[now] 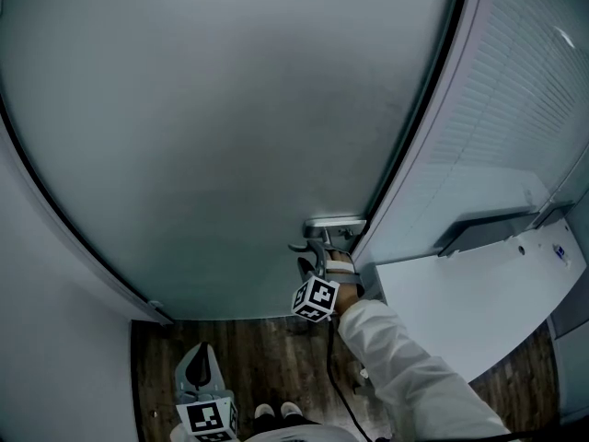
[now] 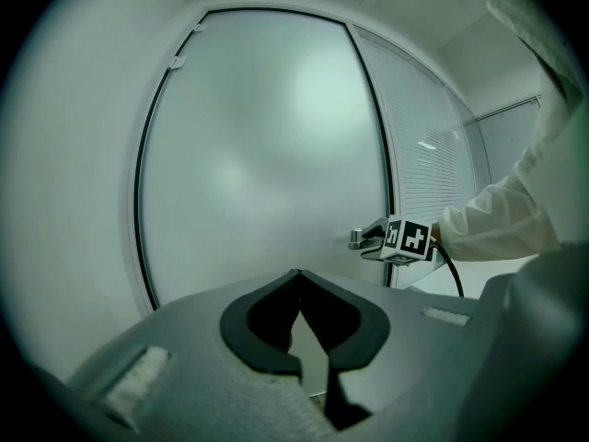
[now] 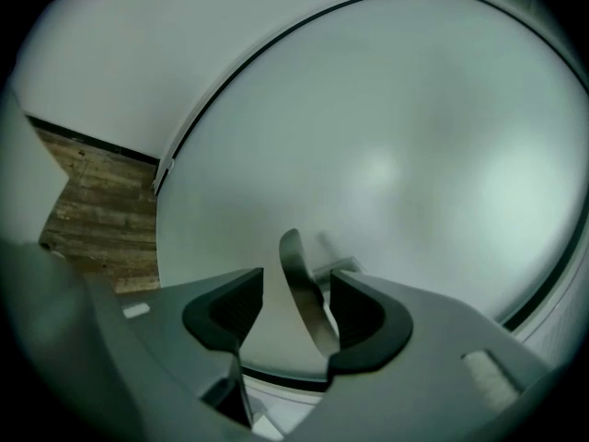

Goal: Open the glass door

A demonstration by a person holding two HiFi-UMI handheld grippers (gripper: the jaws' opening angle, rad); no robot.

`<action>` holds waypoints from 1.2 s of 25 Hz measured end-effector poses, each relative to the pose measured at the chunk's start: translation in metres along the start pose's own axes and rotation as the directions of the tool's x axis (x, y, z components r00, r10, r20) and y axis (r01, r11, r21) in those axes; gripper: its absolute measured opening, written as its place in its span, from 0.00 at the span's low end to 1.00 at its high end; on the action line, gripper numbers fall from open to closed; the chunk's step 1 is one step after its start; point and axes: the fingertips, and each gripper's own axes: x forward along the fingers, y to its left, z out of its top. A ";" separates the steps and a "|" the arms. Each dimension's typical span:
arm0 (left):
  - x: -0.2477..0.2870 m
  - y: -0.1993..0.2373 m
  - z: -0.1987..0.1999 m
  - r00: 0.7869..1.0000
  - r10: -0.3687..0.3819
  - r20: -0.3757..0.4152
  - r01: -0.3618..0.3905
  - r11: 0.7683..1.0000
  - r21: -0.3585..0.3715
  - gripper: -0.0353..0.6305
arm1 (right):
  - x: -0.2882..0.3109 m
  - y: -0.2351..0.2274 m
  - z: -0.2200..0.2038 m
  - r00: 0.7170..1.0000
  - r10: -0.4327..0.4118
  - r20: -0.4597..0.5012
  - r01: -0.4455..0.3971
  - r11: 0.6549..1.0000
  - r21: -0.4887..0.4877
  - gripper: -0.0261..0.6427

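R gripper [image 1: 313, 263] at right edge of glass door [image 1: 230, 136], jaws apart astride lever handle [image 3: 296, 256], not clamped. L gripper [image 2: 299, 313] low, jaws together, empty. Rec: close firmly on lever, press fully down, then swing door.

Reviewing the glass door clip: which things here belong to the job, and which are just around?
Part of the job:
glass door
door handle, between the parted jaws of the right gripper

Just around:
left gripper, jaws together, nothing in them, held low
white counter
slatted panel
wood floor
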 end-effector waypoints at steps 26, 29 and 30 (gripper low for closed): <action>0.013 -0.024 -0.009 0.998 -0.059 -0.032 0.059 0.998 0.020 0.06 | 0.009 -0.007 0.015 0.989 -0.147 -0.028 0.127 0.925 -0.359 0.20; 0.010 -0.024 -0.009 0.998 -0.061 -0.034 0.062 0.998 0.024 0.06 | 0.008 -0.005 0.026 0.985 -0.173 0.003 0.161 0.910 -0.381 0.19; 0.008 -0.024 -0.008 0.998 -0.062 -0.033 0.062 0.998 0.026 0.06 | 0.007 -0.004 0.032 0.983 -0.180 0.021 0.175 0.910 -0.375 0.19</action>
